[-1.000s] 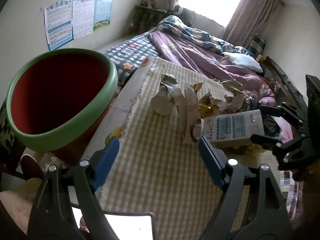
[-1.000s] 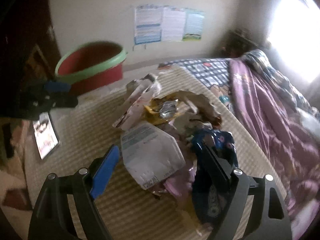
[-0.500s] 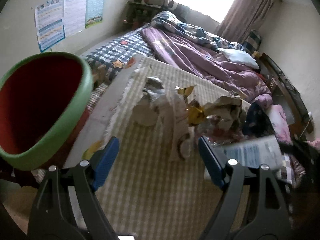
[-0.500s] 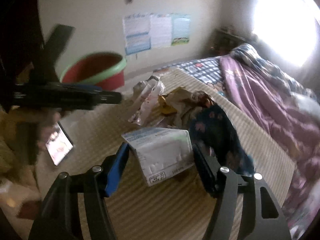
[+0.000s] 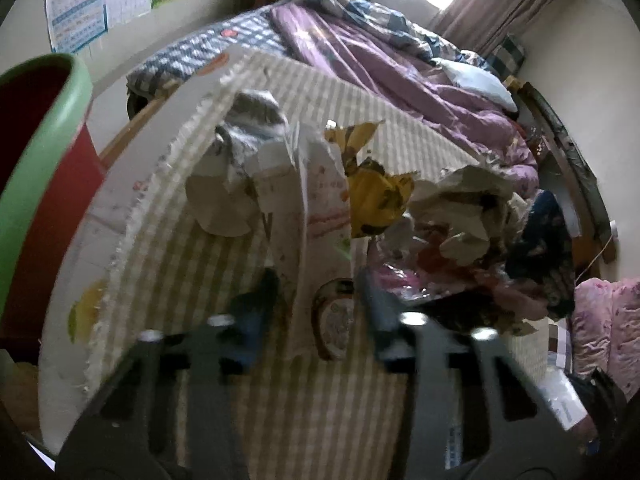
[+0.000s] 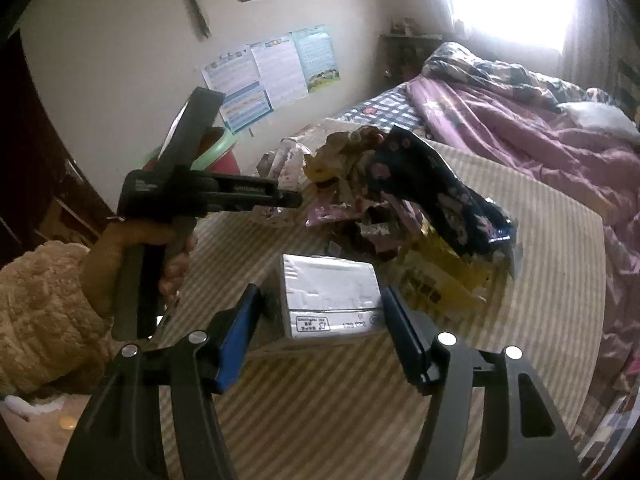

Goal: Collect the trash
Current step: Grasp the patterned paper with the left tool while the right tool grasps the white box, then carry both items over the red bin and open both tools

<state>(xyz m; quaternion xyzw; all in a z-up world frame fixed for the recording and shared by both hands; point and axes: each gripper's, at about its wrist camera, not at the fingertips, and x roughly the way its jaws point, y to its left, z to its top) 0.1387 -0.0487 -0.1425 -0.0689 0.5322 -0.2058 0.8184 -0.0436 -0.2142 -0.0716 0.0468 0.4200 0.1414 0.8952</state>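
Observation:
A heap of trash lies on a checked tablecloth (image 5: 280, 400): a long pink-and-white wrapper (image 5: 320, 208), a paper cup (image 5: 220, 204), a yellow wrapper (image 5: 376, 200), crumpled paper (image 5: 460, 208) and a dark blue packet (image 6: 436, 188). My left gripper (image 5: 316, 304) is open, its fingers on either side of the lower end of the pink-and-white wrapper; it also shows in the right wrist view (image 6: 288, 200). My right gripper (image 6: 320, 312) is shut on a white carton (image 6: 328, 300), held just above the cloth.
A red bin with a green rim (image 5: 36, 184) stands left of the table, also seen in the right wrist view (image 6: 216, 152). A bed with purple bedding (image 5: 400, 76) lies beyond the table. Posters (image 6: 272, 76) hang on the wall.
My left gripper has moved forward up to the pink-and-white wrapper and narrowed around it. My right gripper has closed on the white carton and drawn it back from the heap.

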